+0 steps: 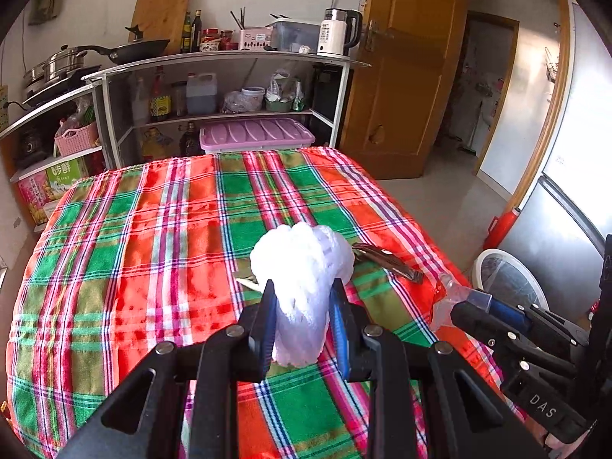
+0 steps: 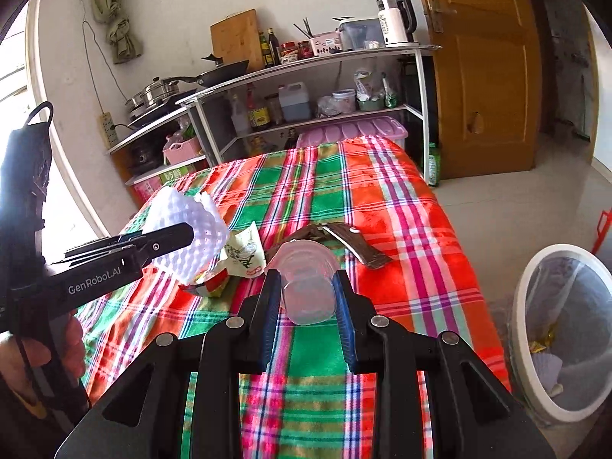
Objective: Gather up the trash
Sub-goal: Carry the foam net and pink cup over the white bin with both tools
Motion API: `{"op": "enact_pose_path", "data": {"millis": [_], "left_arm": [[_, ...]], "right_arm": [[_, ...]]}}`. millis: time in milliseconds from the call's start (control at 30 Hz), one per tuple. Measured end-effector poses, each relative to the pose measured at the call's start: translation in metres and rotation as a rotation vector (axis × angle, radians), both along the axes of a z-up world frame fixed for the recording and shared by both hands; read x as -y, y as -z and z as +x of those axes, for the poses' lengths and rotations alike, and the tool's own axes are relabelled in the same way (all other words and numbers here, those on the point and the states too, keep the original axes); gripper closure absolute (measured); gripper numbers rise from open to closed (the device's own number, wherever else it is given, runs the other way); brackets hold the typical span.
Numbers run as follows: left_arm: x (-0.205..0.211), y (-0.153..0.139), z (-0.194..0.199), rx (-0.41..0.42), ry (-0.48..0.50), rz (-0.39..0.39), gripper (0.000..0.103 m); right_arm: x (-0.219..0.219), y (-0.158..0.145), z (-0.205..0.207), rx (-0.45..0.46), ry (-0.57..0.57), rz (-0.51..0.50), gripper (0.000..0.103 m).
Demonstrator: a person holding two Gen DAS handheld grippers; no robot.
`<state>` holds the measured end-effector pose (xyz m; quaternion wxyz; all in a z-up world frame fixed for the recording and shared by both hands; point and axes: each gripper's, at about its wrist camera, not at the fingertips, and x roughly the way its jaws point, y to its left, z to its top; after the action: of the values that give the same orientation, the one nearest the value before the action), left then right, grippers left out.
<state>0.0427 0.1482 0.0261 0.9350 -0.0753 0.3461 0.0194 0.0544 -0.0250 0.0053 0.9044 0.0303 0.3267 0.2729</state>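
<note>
Far over at nine o'clock in my right view I see a hand [image 2: 42, 348] holding my left gripper [image 2: 183, 235]. Its two fingers are pressed close on a white foam net [image 1: 302, 287], squeezing its sides, so the net is up off the table. In the left view that net sits dead centre between the blue pads [image 1: 267, 325]. Just past the net, toward twelve o'clock in my right view, a crumpled green and white wrapper [image 2: 244, 254] lies on the checked tablecloth [image 2: 401, 229]. A bit to the right, at one o'clock from the cup, lies a brown wrapper [image 2: 355, 244], flat on the cloth. My right gripper [image 2: 306, 298] is closed partway on a clear plastic cup [image 2: 306, 287]; the cup lies on its side between the pads and they touch it on both sides. Way over at three o'clock in the right view, down on the floor beside the table, stands a white trash bin [image 2: 535, 275] with a bag in it and some scraps at the bottom.
</note>
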Motion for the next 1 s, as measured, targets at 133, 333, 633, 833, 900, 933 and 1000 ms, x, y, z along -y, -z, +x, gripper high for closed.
{"op": "enact_pose_path", "data": {"millis": [133, 333, 633, 833, 900, 933, 1000], "left_arm": [[0.021, -0.004, 0.004, 0.007, 0.042, 0.003, 0.076], [0.049, -0.009, 0.011, 0.015, 0.103, 0.008, 0.076], [0.103, -0.011, 0.022, 0.02, 0.211, 0.019, 0.076], [0.142, -0.01, 0.033, 0.01, 0.288, 0.01, 0.076], [0.155, -0.008, 0.037, 0.006, 0.312, 0.008, 0.076], [0.161, -0.007, 0.038, 0.002, 0.321, 0.009, 0.076], [0.174, -0.005, 0.04, 0.004, 0.341, 0.011, 0.076]], "right_arm": [[0.021, -0.005, -0.001, 0.009, 0.046, 0.013, 0.074], [0.051, -0.01, -0.003, 0.022, 0.107, 0.026, 0.074], [0.097, -0.015, -0.009, 0.034, 0.216, 0.031, 0.074], [0.141, -0.014, -0.013, 0.03, 0.306, 0.036, 0.074], [0.155, -0.014, -0.014, 0.031, 0.335, 0.031, 0.074], [0.161, -0.014, -0.014, 0.029, 0.349, 0.03, 0.074], [0.175, -0.014, -0.015, 0.027, 0.375, 0.031, 0.074]]}}
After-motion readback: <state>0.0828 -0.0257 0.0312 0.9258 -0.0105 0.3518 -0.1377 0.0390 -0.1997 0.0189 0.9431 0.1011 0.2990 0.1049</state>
